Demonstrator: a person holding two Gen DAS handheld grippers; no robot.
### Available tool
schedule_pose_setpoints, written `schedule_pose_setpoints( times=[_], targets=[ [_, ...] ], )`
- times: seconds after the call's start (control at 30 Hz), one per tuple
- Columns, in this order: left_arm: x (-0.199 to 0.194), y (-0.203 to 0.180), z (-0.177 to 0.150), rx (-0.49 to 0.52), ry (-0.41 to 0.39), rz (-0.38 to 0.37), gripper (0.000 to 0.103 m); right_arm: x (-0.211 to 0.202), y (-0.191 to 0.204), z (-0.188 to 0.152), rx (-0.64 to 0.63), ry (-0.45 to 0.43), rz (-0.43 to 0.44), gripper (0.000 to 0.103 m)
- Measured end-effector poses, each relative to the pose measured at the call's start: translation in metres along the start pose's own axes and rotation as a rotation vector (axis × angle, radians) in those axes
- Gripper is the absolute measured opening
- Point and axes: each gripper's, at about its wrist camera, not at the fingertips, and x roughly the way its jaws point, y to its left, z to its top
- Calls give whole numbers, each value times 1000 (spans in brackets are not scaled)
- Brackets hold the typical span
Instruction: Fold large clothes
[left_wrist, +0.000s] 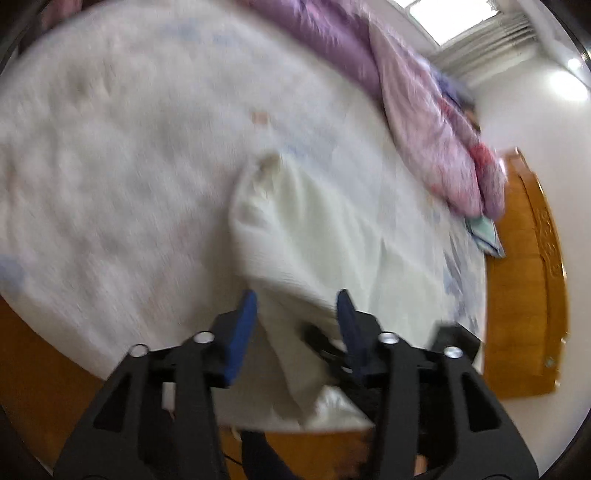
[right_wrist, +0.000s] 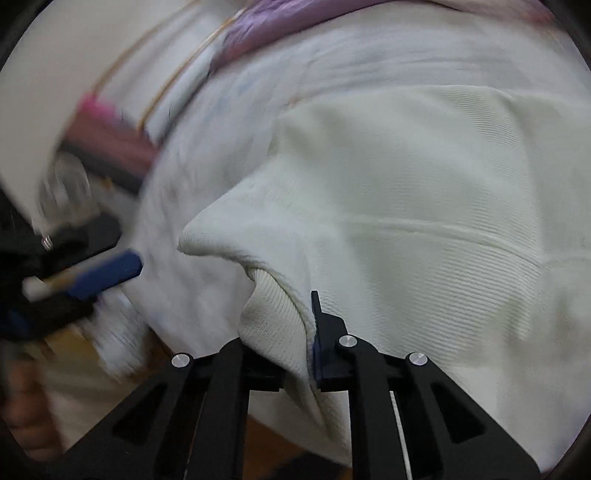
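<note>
A cream ribbed knit garment (left_wrist: 303, 236) lies on a white bed (left_wrist: 110, 166), its near end hanging over the bed's edge. My left gripper (left_wrist: 297, 302) is open, with its blue pads (left_wrist: 243, 332) on either side of the garment's near edge. In the right wrist view the garment (right_wrist: 424, 206) fills the frame. My right gripper (right_wrist: 291, 332) is shut on a folded edge of it; only the right pad (right_wrist: 321, 343) shows, the other is under the cloth. The left gripper (right_wrist: 107, 273) appears blurred at the left.
A purple and pink quilt (left_wrist: 436, 122) is bunched along the far side of the bed. A wooden bed frame (left_wrist: 524, 280) runs along the right edge and the near side. A white wall and a window are behind. Both views are blurred.
</note>
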Motion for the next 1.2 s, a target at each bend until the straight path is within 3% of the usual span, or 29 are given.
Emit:
schedule_pose_setpoints(
  times=[0.13,0.33,0.4,0.47,0.57,0.63,0.67,0.83,0.9,0.93,0.97,1.1,1.2],
  targets=[
    [16,-20,-1,24,-17,122,51,-68,-55,0,265,-140,138,10],
    [78,-89,-23,94,80,75,51,-168,-132,-29,498,-358,255,10],
    [99,-125,-38,157,103,37,51,-196,-162,-49,597,-420,256,10],
    [119,-151,-52,208,139,17,62,-213,-202,-74,728,-469,231,10],
    [150,-173,-75,266,220,15,69,-213,-249,-122,965,-509,210,10],
    [170,-178,-91,293,272,43,69,-203,-275,-147,1067,-497,199,12],
    [178,-178,-98,303,289,62,70,-197,-287,-156,1102,-453,152,15],
    [196,-160,-122,239,349,100,76,-206,-298,-150,1025,-378,24,27],
    [200,-149,-126,194,366,97,76,-218,-294,-144,950,-368,-52,44],
    [201,-145,-126,176,371,89,77,-224,-294,-138,900,-364,-95,62],
    [201,-142,-128,165,375,84,79,-226,-296,-135,866,-360,-108,64],
    [205,-122,-136,124,417,56,81,-213,-315,-119,768,-285,-76,64],
    [208,-116,-134,102,425,35,81,-188,-328,-115,777,-183,68,64]
  ],
)
